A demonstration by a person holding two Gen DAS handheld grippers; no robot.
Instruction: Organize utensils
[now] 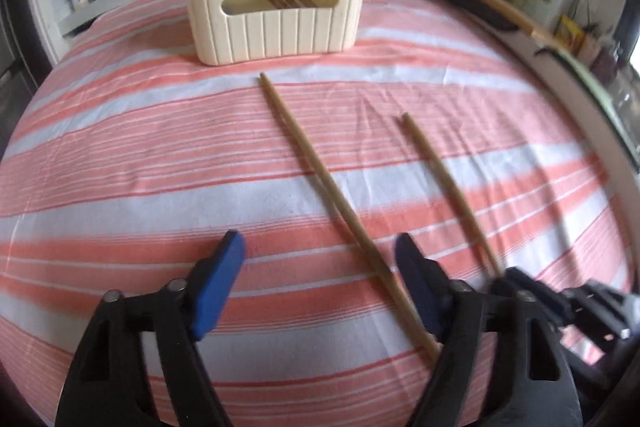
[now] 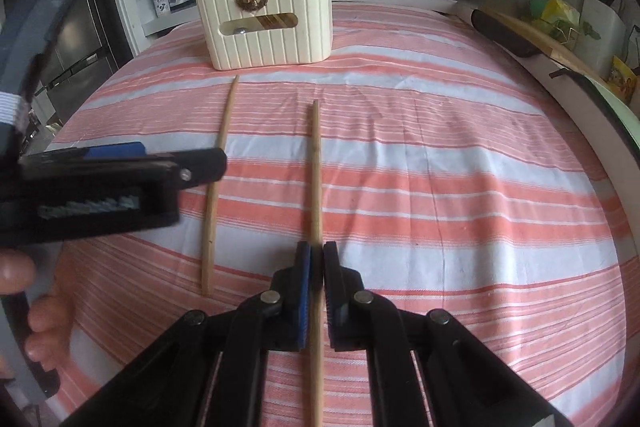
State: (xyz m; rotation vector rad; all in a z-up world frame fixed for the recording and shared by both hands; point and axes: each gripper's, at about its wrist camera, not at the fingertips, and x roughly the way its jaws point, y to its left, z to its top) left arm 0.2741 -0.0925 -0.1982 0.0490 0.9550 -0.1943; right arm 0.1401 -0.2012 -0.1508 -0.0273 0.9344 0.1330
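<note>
The right gripper (image 2: pixel 316 259) is clamped on one chopstick (image 2: pixel 316 163), which points toward the cream holder (image 2: pixel 272 39) on the striped worktop (image 2: pixel 440 187). The left gripper (image 1: pixel 320 263) stands apart, pads off the second chopstick (image 1: pixel 304 155), which lies flat between its fingers

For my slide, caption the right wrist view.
Right gripper shut on a chopstick; another lies beside it.
</note>
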